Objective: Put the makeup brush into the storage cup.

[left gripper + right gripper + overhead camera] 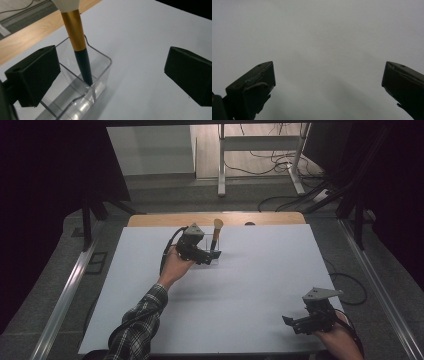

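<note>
Left claw (212, 256) of mine stands with its jaws wide apart and nothing pressed between them, right at the clear plastic holder (82, 82) on the far middle of the white table (260, 285). Standing in that holder is the makeup brush (78, 47), handle down, leaning against the rim, its pale bristle head up and its gold ferrule above a dark tapered handle. One jaw sits just beside the holder's wall; the other is well off to the side over bare table.

Judging by its look, the brush is light and stiff along the handle, soft only at the bristles, and the smooth lacquered taper could slip. I would take it at the gold ferrule or just under it, where it is thickest, never on the bristles. The holder looks thin, light and easily tipped, so a sideways nudge might drag it.

Right claw (300, 322) rests near the table's near right corner, jaws apart, empty.
</note>
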A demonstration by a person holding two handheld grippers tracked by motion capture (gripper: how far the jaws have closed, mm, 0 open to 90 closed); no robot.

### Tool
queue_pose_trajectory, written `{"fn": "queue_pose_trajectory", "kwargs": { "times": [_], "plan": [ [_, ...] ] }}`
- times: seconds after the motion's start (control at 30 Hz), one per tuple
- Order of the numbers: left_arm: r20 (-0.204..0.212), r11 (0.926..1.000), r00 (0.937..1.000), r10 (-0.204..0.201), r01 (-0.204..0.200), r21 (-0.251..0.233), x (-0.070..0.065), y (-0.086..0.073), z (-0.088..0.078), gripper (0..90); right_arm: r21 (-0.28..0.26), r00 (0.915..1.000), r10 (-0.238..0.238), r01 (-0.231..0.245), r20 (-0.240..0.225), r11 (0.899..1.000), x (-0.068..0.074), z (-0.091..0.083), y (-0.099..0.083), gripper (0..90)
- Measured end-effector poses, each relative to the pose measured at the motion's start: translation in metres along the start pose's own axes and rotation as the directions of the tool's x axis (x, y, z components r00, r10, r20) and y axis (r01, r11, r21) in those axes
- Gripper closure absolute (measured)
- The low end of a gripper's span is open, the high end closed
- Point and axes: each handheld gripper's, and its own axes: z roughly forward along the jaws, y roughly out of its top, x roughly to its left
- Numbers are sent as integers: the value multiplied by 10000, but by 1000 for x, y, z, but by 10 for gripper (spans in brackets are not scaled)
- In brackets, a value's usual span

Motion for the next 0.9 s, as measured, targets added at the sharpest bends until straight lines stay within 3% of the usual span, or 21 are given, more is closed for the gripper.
{"fn": "queue_pose_trajectory", "kwargs": {
  "times": [0.2, 0.9],
  "plan": [
    [222, 9997, 9995, -225, 227, -88, 0, -5, -6, 5, 28, 10000, 21, -21, 6, 10000, 0, 0, 0, 0],
    [184, 9997, 9996, -202, 200, 114, -6, -26, -22, 0, 58, 10000, -22, 21, 48, 10000, 1, 0, 0, 0]
  ]
}}
